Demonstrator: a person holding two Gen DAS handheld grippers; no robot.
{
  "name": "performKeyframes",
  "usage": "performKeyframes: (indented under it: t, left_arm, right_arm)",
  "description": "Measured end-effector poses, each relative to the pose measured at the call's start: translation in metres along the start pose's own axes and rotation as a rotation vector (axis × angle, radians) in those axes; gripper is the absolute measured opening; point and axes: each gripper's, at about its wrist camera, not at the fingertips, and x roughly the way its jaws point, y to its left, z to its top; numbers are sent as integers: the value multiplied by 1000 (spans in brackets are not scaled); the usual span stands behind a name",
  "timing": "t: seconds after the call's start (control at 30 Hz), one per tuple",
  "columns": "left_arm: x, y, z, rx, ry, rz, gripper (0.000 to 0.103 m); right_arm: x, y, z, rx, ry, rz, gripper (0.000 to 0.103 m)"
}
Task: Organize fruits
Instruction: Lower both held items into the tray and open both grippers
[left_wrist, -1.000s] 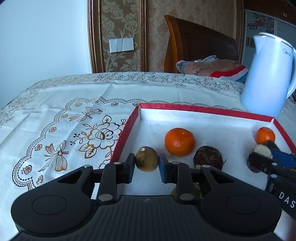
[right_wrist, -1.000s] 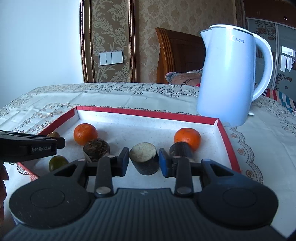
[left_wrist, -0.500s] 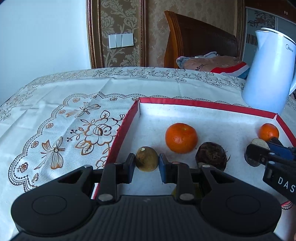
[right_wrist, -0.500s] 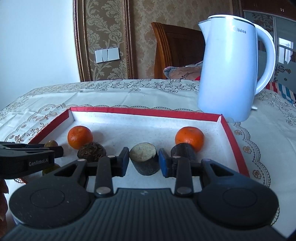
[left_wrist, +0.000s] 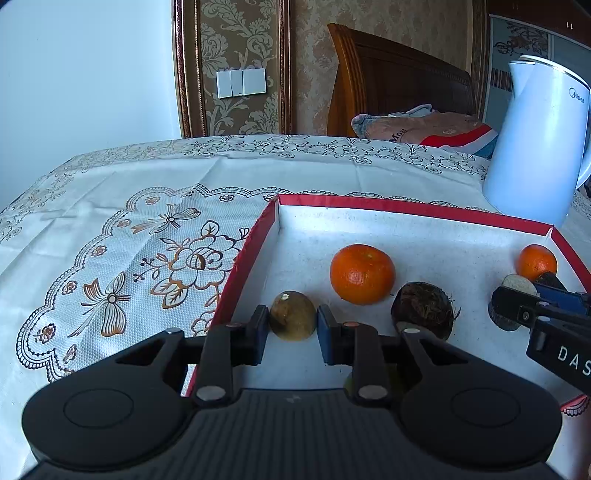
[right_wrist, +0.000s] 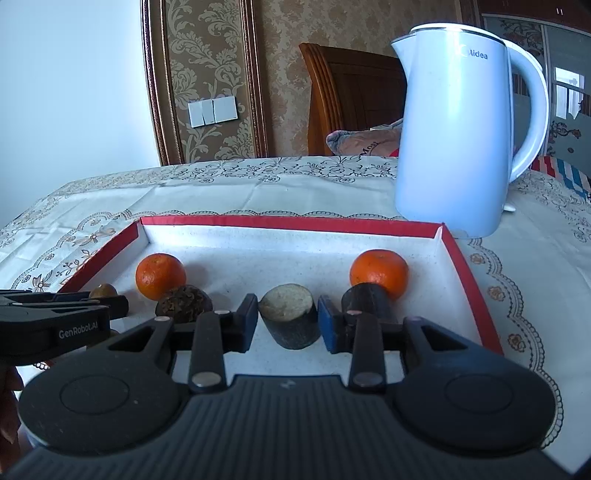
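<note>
A red-rimmed white tray (left_wrist: 406, 208) (right_wrist: 288, 220) holds the fruit. My left gripper (left_wrist: 291, 325) is shut on a small brown-yellow round fruit (left_wrist: 292, 315) near the tray's left wall. My right gripper (right_wrist: 288, 321) is shut on a dark cut stem piece with a pale top (right_wrist: 289, 314). In the tray lie two tangerines (left_wrist: 362, 273) (right_wrist: 379, 272), a dark hairy round fruit (left_wrist: 423, 308) (right_wrist: 183, 302) and another dark stem piece (right_wrist: 364, 301). A greenish fruit is mostly hidden under the left gripper.
A white electric kettle (right_wrist: 458, 129) (left_wrist: 535, 140) stands just behind the tray's right corner. The table has a flowered lace cloth (left_wrist: 110, 240). A wooden chair (left_wrist: 399, 81) with a folded cloth (left_wrist: 424, 127) is behind the table.
Both grippers have lifted and tilted slightly with their held pieces; the views sit a little higher over the tray. The fruits in the tray have not moved.
</note>
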Motion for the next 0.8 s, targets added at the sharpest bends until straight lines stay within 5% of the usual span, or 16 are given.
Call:
performKeyframes:
  t: [0.13,0.2,0.4,0.8]
  left_arm:
    - [0,1,-1,-2,-1,-14,40]
    - [-1,3,0,-11,1,-59,58]
    - [-4,-1,-1,0,-9,-53,59]
    - [-24,-2,-10,35,-79,-3,62]
  right_arm:
    - [-1,-1,0,11,0,3,38]
    - [-2,-1,0,13,-9,3,52]
    - [-7,-1,0,18,-33,-2,71]
    - [-23,-4,-4,48,-73,13,77]
